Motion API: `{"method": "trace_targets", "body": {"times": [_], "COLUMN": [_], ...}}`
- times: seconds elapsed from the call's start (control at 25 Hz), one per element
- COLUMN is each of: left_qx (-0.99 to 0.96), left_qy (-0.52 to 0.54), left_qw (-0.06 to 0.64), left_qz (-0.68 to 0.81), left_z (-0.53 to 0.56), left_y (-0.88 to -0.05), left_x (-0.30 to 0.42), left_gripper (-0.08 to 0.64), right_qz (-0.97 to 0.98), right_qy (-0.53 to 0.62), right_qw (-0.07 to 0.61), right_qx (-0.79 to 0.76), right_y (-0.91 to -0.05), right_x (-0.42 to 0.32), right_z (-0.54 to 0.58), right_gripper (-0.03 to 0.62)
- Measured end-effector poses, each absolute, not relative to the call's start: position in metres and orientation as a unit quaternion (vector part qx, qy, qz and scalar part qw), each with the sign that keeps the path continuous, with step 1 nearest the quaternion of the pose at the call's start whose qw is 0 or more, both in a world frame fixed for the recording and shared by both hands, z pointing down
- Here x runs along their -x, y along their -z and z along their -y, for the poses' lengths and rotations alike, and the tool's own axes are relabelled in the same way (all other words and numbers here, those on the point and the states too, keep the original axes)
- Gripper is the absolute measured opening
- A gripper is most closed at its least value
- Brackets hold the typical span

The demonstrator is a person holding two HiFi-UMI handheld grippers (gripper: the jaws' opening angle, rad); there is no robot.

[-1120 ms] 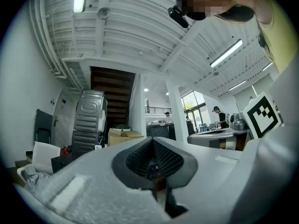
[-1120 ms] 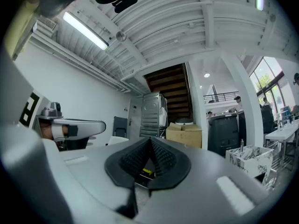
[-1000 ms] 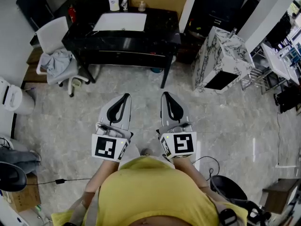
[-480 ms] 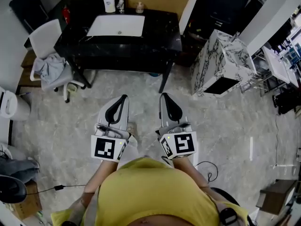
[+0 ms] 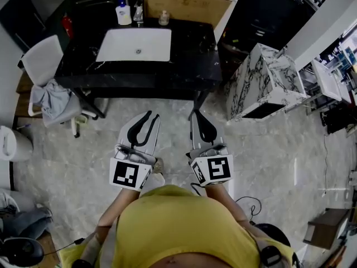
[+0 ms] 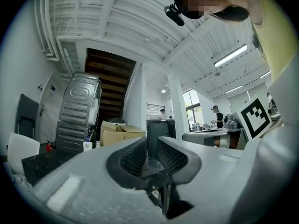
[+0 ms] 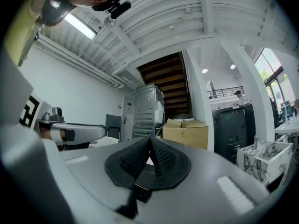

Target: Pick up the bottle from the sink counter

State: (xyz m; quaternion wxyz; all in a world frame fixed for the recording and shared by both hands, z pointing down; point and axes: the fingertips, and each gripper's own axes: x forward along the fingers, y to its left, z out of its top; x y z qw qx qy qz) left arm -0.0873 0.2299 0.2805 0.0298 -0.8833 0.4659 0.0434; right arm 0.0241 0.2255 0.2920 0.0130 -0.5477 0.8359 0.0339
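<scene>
Currently I have both tools level above the floor (image 5: 268,149), short of the black tabletop (image 5: 189,54) at 12 o'clock.

Left tool (image 5: 152,116) (image 6: 152,141): jaws have just been opening. I see a narrow gap with nothing in it, so it is released.

Right tool (image 5: 195,114) (image 7: 150,138): clenched, pads meeting at the tips, empty.

Bottle (image 5: 123,14): white with a blue pump, upright at the tabletop's back edge. It sits at 11 o'clock from the sink (image 5: 120,44), well apart from both tools.

Two smaller containers (image 5: 163,17) stand on its 3 o'clock side. A cardboard box (image 5: 184,1) sits behind the tabletop at 1 o'clock.
</scene>
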Motion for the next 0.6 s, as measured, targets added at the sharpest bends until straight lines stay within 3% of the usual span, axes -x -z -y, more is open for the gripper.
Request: {"method": "trace_targets", "body": {"times": [0.6], "left_qx": [0.908], "left_qy": [-0.045], "left_qw": [0.002], "left_qz": [-0.417], "left_z": [-0.136], "left_y": [-0.292], "left_x": [0.085], "left_gripper": [0.115], "right_qz": [-0.808], "right_qy": [-0.019], "right_qw": [0.0], "right_qx": [0.588], "right_y": [-0.304], "right_x": [-0.025], "right_z": [-0.143], "right_gripper": [0.002]}}
